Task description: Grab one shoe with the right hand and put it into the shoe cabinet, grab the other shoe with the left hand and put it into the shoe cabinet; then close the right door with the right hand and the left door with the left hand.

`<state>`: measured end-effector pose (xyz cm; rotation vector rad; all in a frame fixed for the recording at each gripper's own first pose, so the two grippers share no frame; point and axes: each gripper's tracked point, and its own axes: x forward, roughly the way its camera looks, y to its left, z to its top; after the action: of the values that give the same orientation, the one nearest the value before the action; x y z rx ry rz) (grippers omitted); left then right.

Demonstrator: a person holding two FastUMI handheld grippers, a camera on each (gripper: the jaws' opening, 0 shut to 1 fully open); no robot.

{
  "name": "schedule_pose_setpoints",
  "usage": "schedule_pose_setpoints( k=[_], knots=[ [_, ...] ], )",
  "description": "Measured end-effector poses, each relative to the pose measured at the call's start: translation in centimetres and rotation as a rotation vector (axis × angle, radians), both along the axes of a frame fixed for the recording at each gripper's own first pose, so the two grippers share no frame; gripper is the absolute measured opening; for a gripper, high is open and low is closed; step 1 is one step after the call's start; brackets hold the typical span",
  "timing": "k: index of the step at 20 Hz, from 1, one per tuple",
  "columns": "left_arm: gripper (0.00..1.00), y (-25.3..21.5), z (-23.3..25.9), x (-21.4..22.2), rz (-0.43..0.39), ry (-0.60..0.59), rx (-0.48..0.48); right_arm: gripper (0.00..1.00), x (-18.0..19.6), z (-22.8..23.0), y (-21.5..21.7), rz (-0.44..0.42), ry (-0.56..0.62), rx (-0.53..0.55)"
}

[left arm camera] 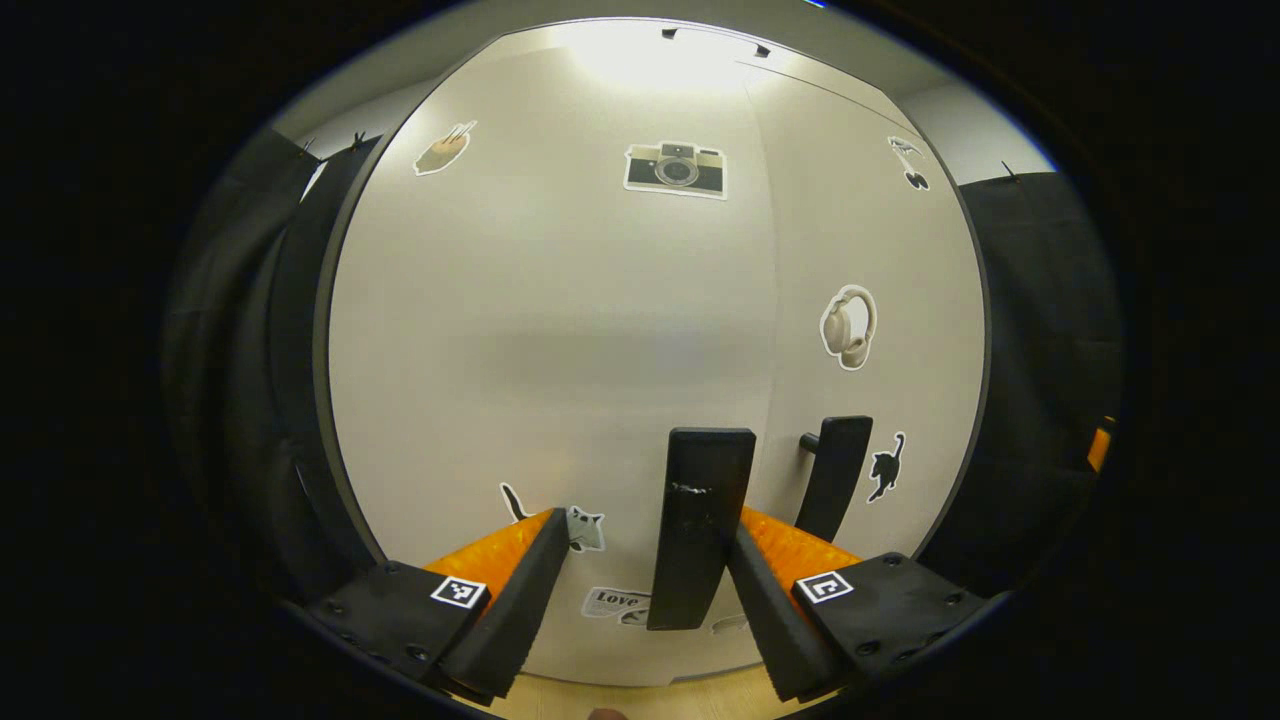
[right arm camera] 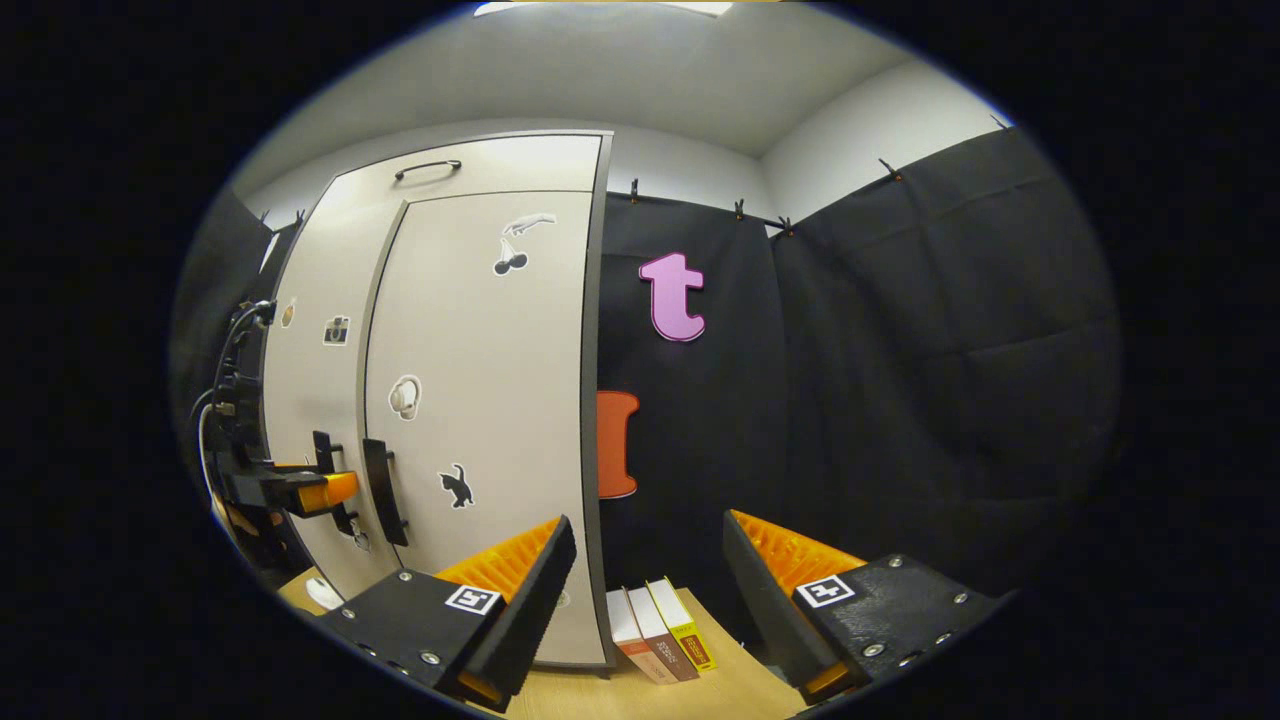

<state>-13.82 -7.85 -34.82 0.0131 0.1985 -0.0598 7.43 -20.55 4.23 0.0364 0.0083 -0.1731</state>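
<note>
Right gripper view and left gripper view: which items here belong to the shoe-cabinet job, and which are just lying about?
Belongs to the job:
- tall white sticker-covered shoe cabinet, both doors shut
- black bar handle of the left door
- black bar handle of the right door
- left gripper, open at the left handle
- right gripper, open

Lying about:
- three upright books
- wooden table

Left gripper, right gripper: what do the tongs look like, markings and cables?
Left gripper: two wedge-shaped fingers with ridged inner faces on black screwed mounts, each mount bearing a square black-and-white marker tag. Right gripper: same build and tags. In the right gripper view the left gripper's black body trails looped cables.
</note>
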Motion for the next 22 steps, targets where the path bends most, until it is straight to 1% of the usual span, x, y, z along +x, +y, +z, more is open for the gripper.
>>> schedule_pose_setpoints(
  k=[2, 5, 6, 10, 12, 14, 16, 18, 20, 22],
  knots=[
    [0.96, -0.5, 0.7, -1.0, -0.021, 0.002, -0.011, 0.92, 0.1, 0.8, 0.8, 0.026, -0.006, -0.006],
    [0.96, -0.1, 3.8, -3.6, -0.046, -0.031, -0.034, 0.92, 0.0, 2.3, 2.0, 0.062, -0.017, -0.02],
    [0.96, 0.6, 5.1, -4.7, -0.043, -0.049, -0.031, 0.92, 0.0, 2.9, 2.6, 0.077, -0.024, -0.025],
    [0.96, 6.0, 11.3, -9.4, 0.042, -0.134, -0.013, 0.92, -0.5, 5.5, 4.8, 0.124, -0.057, -0.04],
    [0.97, 9.3, 14.3, -11.7, 0.097, -0.183, 0.02, 0.92, -1.0, 7.1, 6.1, 0.143, -0.083, -0.048],
    [0.95, 12.4, 16.7, -14.1, 0.145, -0.228, 0.066, 0.92, -1.9, 8.7, 7.1, 0.154, -0.114, -0.049],
    [0.96, 14.7, 18.5, -16.1, 0.183, -0.259, 0.094, 0.92, -2.8, 10.1, 8.1, 0.161, -0.141, -0.053],
    [0.94, 16.1, 19.5, -17.8, 0.193, -0.277, 0.094, 0.92, -3.8, 11.0, 9.0, 0.167, -0.164, -0.063],
    [0.96, 17.6, 19.8, -19.0, 0.194, -0.276, 0.086, 0.92, -4.7, 11.5, 9.9, 0.173, -0.177, -0.068],
    [0.96, 18.9, 19.9, -19.6, 0.203, -0.274, 0.087, 0.92, -5.4, 11.7, 10.5, 0.167, -0.183, -0.07]
  ],
)
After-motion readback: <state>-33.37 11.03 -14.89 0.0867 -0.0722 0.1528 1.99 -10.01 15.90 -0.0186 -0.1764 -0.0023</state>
